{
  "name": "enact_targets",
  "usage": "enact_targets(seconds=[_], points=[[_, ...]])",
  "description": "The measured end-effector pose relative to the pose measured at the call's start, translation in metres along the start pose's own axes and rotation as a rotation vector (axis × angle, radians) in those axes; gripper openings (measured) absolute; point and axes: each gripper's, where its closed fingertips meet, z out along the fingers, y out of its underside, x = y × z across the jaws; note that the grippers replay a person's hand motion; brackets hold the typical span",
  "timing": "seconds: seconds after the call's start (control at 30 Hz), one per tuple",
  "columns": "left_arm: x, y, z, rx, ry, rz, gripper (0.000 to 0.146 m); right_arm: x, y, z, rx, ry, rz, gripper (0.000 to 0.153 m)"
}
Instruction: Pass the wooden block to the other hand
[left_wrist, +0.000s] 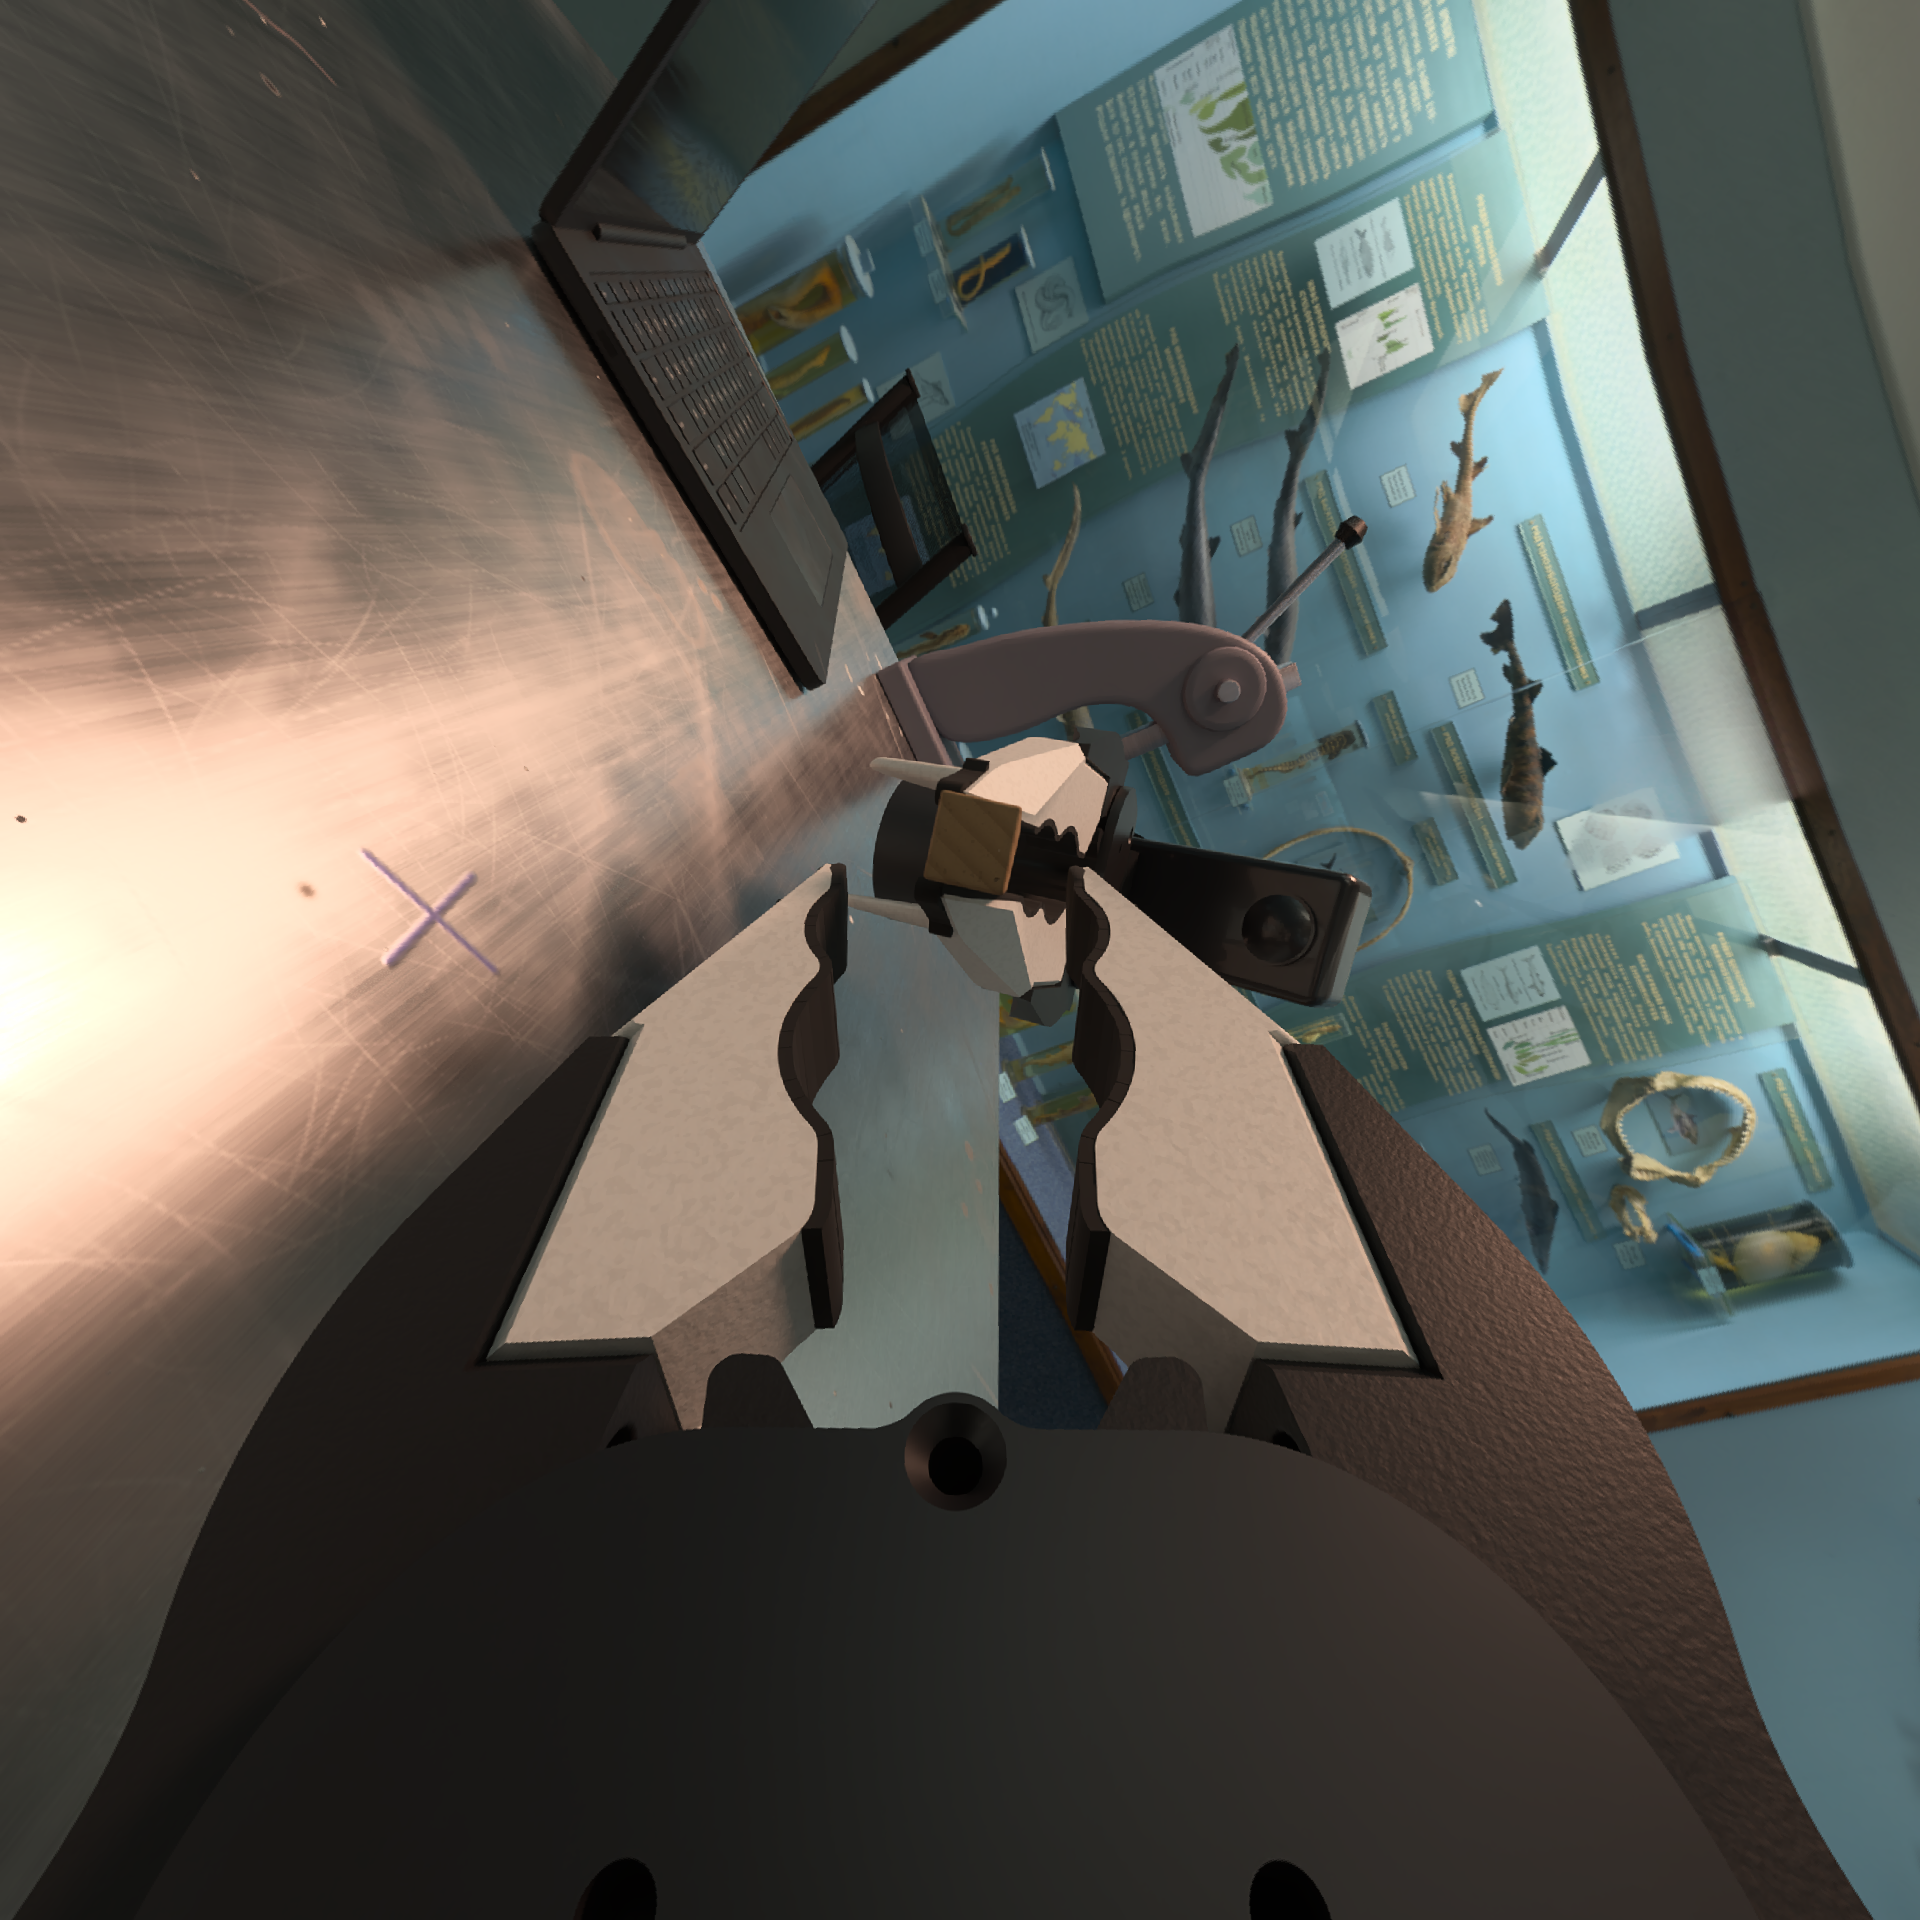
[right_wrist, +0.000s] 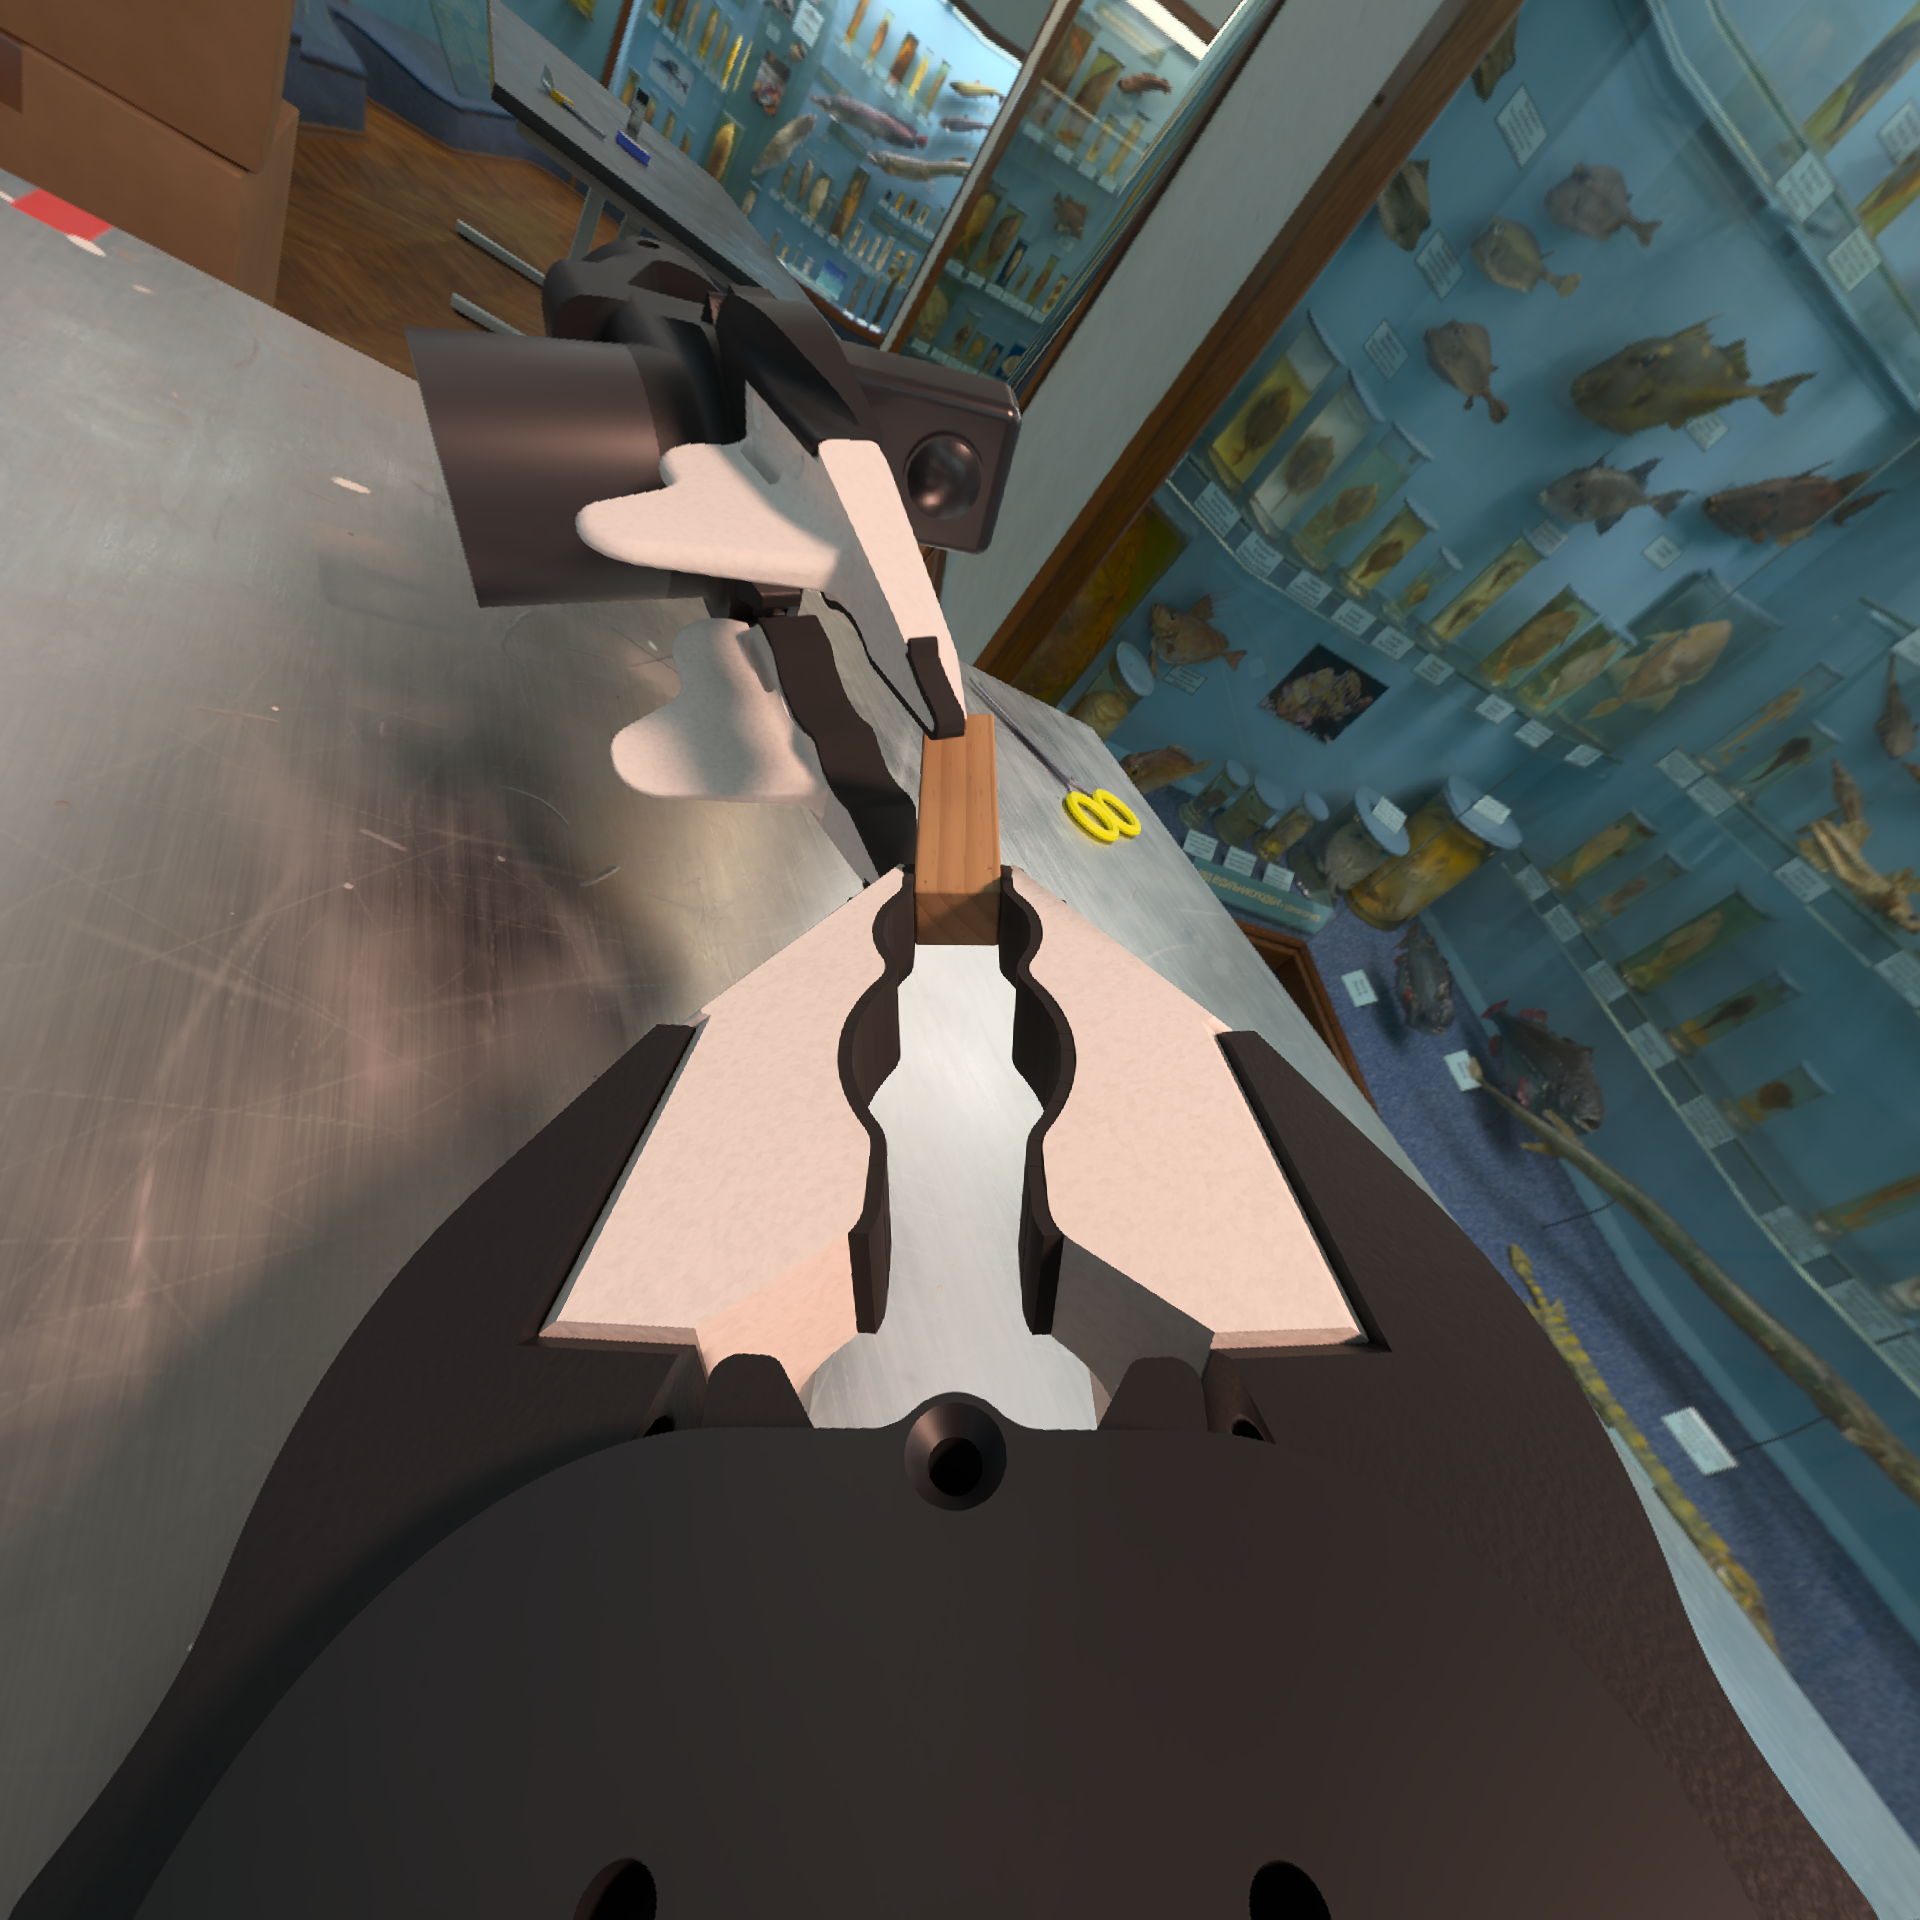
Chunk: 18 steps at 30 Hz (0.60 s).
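**Block held by the right gripper, left one lined up at the far end**

Left wrist view first: the left gripper (left_wrist: 961, 899) has its jaws spread, nothing between them, and it's pointing at the right gripper (left_wrist: 992, 868) straight ahead. That one faces back at the camera with the wooden block (left_wrist: 975, 850) sticking out end-on, so you mostly see its square tan face. Off to the side on the scratched metal table (left_wrist: 312, 520) there's a dark laptop (left_wrist: 717, 416), a purple cross mark (left_wrist: 436, 914), and a greyish clamp-looking tool (left_wrist: 1122, 686) just behind the right gripper.

Right wrist view: here the right gripper (right_wrist: 958, 899) is pinched tight on the near end of the wooden block (right_wrist: 958, 831), both pads touching its sides. The block runs away from the camera, above the table (right_wrist: 208, 727). The left gripper (right_wrist: 914, 769) comes in from above, jaws apart, with one fingertip (right_wrist: 940, 691) right at the block's far end. Can't tell if it's actually touching. Yellow-handled scissors (right_wrist: 1101, 814) lie on the table just beyond.
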Motion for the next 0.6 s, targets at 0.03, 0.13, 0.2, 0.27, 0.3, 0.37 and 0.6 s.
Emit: enact_targets(seconds=[0.03, 0.13, 0.2, 0.27, 0.3, 0.37, 0.6], points=[[0.000, 0.001, 0.001, -0.003, 0.003, -0.005, 0.043, -0.001, -0.001, 0.000, 0.002, 0.002, -0.012, 0.014], [0.001, 0.001, 0.002, -0.004, 0.022, -0.013, 0.039, -0.002, -0.003, 0.000, 0.008, 0.005, -0.020, 0.014], [0.004, 0.000, 0.001, 0.016, 0.046, -0.013, 0.029, -0.001, -0.003, 0.000, 0.009, 0.011, -0.015, 0.014], [0.006, -0.002, 0.001, 0.039, 0.071, -0.006, 0.014, 0.000, -0.003, 0.000, 0.008, 0.018, -0.005, 0.014], [0.006, -0.003, 0.001, 0.047, 0.068, 0.007, 0.014, 0.001, -0.002, 0.000, 0.007, 0.018, 0.003, 0.015], [0.005, -0.005, 0.001, 0.069, 0.042, 0.034, 0.014, 0.001, 0.000, 0.001, -0.005, 0.012, 0.007, 0.015], [-0.013, -0.021, -0.015, 0.130, -0.102, 0.106, 0.013, -0.002, 0.029, -0.010, -0.106, -0.203, 0.183, 0.075]])
